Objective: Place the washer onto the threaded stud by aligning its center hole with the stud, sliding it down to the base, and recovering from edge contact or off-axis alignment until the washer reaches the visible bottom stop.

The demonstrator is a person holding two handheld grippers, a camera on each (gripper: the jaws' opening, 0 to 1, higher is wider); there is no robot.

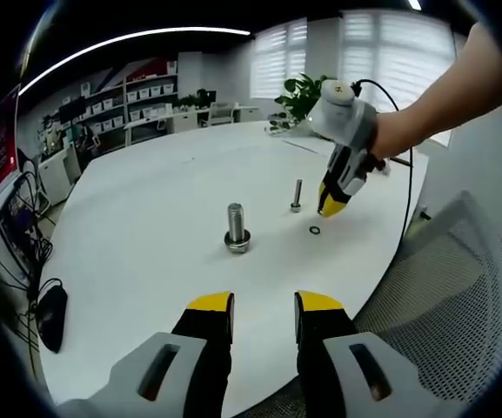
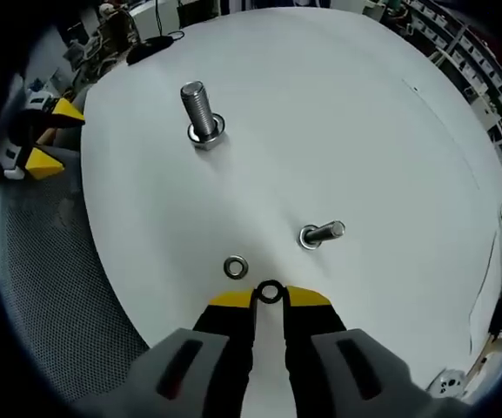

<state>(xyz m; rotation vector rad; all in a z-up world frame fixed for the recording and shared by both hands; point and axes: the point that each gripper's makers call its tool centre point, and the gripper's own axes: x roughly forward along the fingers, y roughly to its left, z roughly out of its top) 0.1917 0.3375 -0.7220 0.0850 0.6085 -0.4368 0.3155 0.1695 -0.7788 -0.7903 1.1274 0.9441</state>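
A small dark washer sits pinched between the yellow tips of my right gripper, which is shut on it just above the white table. The thin threaded stud stands a little ahead and to the right of those tips. A second, silver washer lies flat on the table beside the left tip. In the left gripper view, my right gripper hangs tip-down right of the stud, with a washer lying on the table below it. My left gripper is open and holds nothing.
A thick bolt with a washer at its base stands left of the stud, also seen as the thick bolt. A grey mesh chair is at the table's right edge. A black mouse lies near the left edge.
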